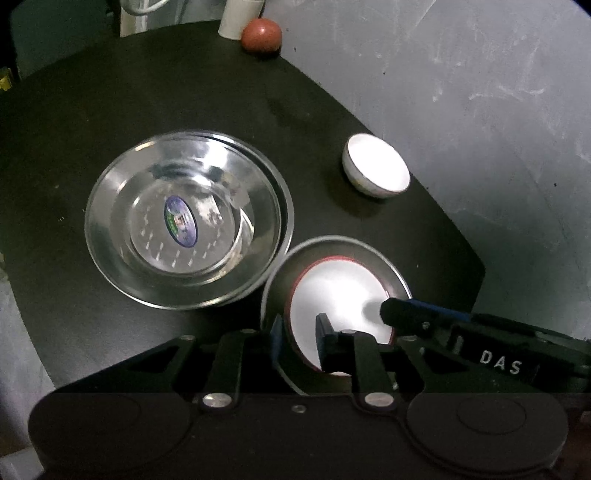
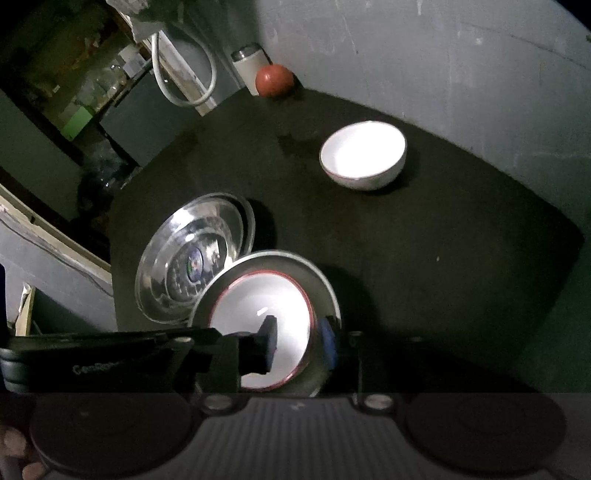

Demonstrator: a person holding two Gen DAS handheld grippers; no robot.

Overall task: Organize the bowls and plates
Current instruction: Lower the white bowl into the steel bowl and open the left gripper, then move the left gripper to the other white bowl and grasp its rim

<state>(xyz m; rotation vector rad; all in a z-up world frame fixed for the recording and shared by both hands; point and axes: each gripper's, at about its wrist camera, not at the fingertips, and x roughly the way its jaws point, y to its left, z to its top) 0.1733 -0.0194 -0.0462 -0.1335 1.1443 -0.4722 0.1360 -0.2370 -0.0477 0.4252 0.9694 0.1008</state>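
Note:
A red-rimmed white bowl sits in a steel plate near the table's front edge. My left gripper is shut on the bowl's near rim, one finger inside and one outside. My right gripper is shut on the opposite rim of the same bowl, with the steel plate under it. Its black body also shows in the left wrist view. Stacked steel plates with a sticker lie to the left. A second white bowl stands alone farther back.
The black table ends at a grey wall on the right. A red ball and a white cup stand at the far corner. A white hose and shelves lie beyond the table.

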